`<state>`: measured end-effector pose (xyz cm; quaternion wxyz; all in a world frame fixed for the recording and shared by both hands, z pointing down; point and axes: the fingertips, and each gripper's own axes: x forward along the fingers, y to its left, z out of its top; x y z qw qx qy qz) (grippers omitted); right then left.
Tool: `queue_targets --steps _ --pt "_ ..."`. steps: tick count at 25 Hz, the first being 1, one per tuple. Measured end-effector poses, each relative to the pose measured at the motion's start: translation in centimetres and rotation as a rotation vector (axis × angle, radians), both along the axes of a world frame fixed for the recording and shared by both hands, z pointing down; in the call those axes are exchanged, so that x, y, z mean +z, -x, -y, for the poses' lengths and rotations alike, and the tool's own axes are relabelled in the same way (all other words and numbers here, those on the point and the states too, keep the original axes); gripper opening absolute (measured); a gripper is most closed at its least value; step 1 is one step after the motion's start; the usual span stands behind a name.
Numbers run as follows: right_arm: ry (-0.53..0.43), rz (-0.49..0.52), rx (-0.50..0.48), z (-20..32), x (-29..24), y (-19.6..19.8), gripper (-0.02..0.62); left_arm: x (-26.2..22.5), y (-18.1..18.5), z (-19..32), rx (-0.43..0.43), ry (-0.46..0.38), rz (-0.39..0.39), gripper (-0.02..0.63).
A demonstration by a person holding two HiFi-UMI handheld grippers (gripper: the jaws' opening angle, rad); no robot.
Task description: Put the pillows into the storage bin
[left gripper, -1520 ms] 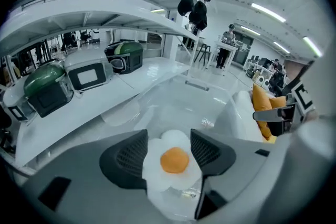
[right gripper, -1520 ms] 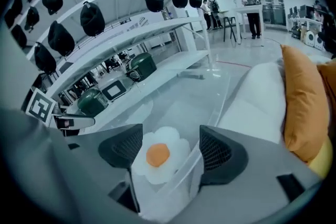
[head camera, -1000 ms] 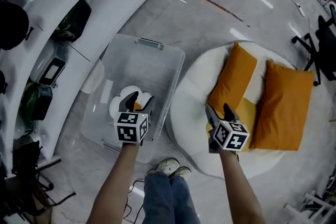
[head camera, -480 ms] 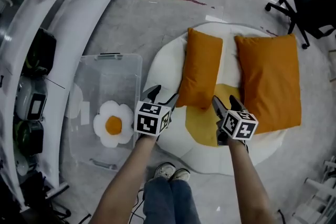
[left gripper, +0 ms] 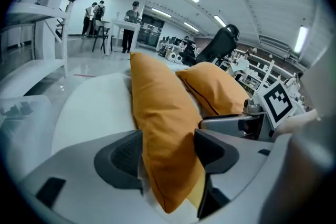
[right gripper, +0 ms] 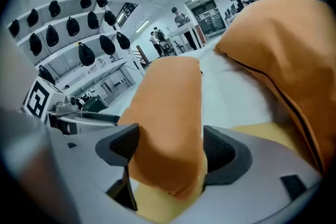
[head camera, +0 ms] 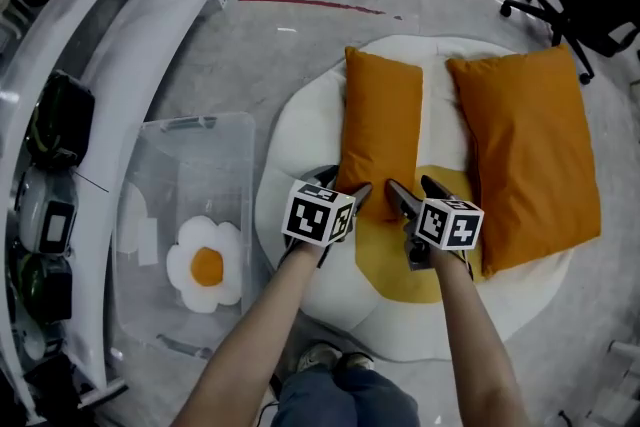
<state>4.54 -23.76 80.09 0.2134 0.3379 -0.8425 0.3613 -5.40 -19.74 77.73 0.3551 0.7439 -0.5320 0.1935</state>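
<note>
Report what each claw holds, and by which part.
Nothing clamped yet, it seems: left claw and right claw both stand open astride the near end of the narrow orange fabric pillow, one at each corner.

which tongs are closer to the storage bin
Left. The left tongs sit right of the storage bin, at the near end of the narrow orange pillow; the right tongs are farther right again.

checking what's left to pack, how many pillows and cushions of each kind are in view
orange pillows: 2, the narrow orange pillow and the wide orange pillow
small fried-egg pillow, lying in the storage bin: 1
large fried-egg cushion under the orange ones: 1
total: 4
</note>
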Motion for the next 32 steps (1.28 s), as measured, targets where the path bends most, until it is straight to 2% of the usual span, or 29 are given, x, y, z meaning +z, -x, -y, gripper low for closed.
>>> queue_targets --steps 4,6,7,11,14,19,26,32 --pt "0.094 0.127 0.06 0.4 2.0 0.5 0.387 2.3 -0.3 0.7 -0.02 0.014 -0.039 0.301" --pt "0.145 0.204 0.1 0.1 2.0 0.8 0.361 2.7 -0.4 0.6 -0.037 0.009 -0.073 0.292" --pt "0.147 0.219 0.112 -0.1 2.0 1.0 0.34 2.7 -0.5 0.5 -0.043 0.004 -0.088 0.264" --pt "0.068 0.213 0.138 -0.6 -0.5 1.0 0.209 1.0 -0.6 0.2 -0.087 -0.048 -0.13 0.195" --pt "0.009 0.183 0.138 -1.3 -4.0 0.6 0.189 -2.0 -0.7 -0.6 -0.122 -0.074 -0.19 0.186" --pt "-0.052 0.139 0.079 -3.9 -12.0 1.2 0.186 -9.5 -0.4 -3.5 -0.17 -0.099 -0.233 0.186" --pt "-0.039 0.153 -0.037 -8.9 -23.3 6.7 0.187 -20.9 4.7 -9.0 -0.269 -0.127 -0.242 0.19" --pt "-0.041 0.184 -0.159 -14.6 -28.2 15.8 0.193 -26.0 13.2 -15.7 -0.399 -0.152 -0.203 0.192"
